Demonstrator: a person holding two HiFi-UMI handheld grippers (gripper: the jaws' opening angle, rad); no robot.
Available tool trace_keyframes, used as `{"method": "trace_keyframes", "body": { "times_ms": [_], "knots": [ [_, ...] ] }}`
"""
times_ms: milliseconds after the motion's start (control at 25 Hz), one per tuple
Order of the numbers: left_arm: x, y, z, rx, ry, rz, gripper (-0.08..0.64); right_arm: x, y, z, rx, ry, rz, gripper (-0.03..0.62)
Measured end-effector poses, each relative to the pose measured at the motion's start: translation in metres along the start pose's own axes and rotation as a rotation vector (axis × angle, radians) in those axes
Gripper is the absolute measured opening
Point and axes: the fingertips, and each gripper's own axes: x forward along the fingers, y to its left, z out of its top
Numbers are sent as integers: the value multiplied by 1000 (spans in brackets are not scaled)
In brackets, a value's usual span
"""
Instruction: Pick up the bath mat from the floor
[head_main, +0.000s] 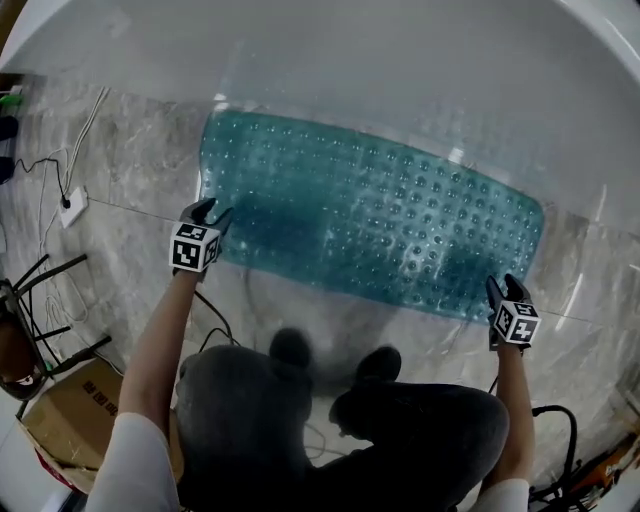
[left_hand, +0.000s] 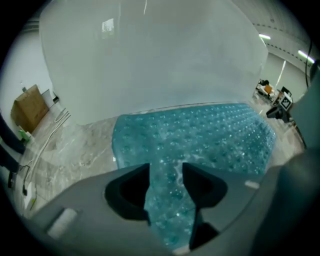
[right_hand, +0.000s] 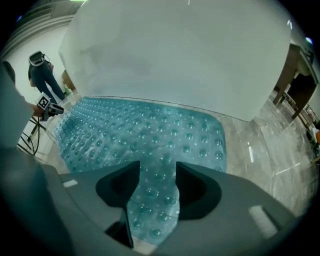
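The bath mat (head_main: 370, 215) is translucent teal with rows of bumps and lies flat on the marble floor along the white tub. My left gripper (head_main: 205, 215) sits at the mat's near left corner. My right gripper (head_main: 505, 292) sits at its near right corner. In the left gripper view the jaws of the left gripper (left_hand: 166, 167) stand apart, and the mat (left_hand: 200, 135) shows through the gap with neither pad pressing on it. The right gripper (right_hand: 157, 167) is open the same way over the mat (right_hand: 145, 135).
The white bathtub (head_main: 350, 60) runs along the mat's far side. At the left are a power strip (head_main: 72, 205) with cables, a black metal stand (head_main: 40, 300) and a cardboard box (head_main: 70, 410). More cables (head_main: 555, 440) lie at the lower right. My knees are just behind the mat.
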Motion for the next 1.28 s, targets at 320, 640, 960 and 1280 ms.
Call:
{"method": "trace_keyframes", "body": {
  "times_ms": [320, 640, 960, 1280],
  "knots": [
    [42, 62, -27, -81, 89, 109, 334, 38, -47, -26, 36, 36, -49, 335],
    [70, 74, -35, -111, 160, 58, 450, 54, -85, -41, 91, 116, -66, 474],
    [74, 74, -39, -187, 145, 16, 460, 63, -96, -44, 95, 117, -67, 528],
    [73, 57, -36, -176, 80, 30, 334, 62, -96, -44, 125, 123, -58, 524]
  ]
}}
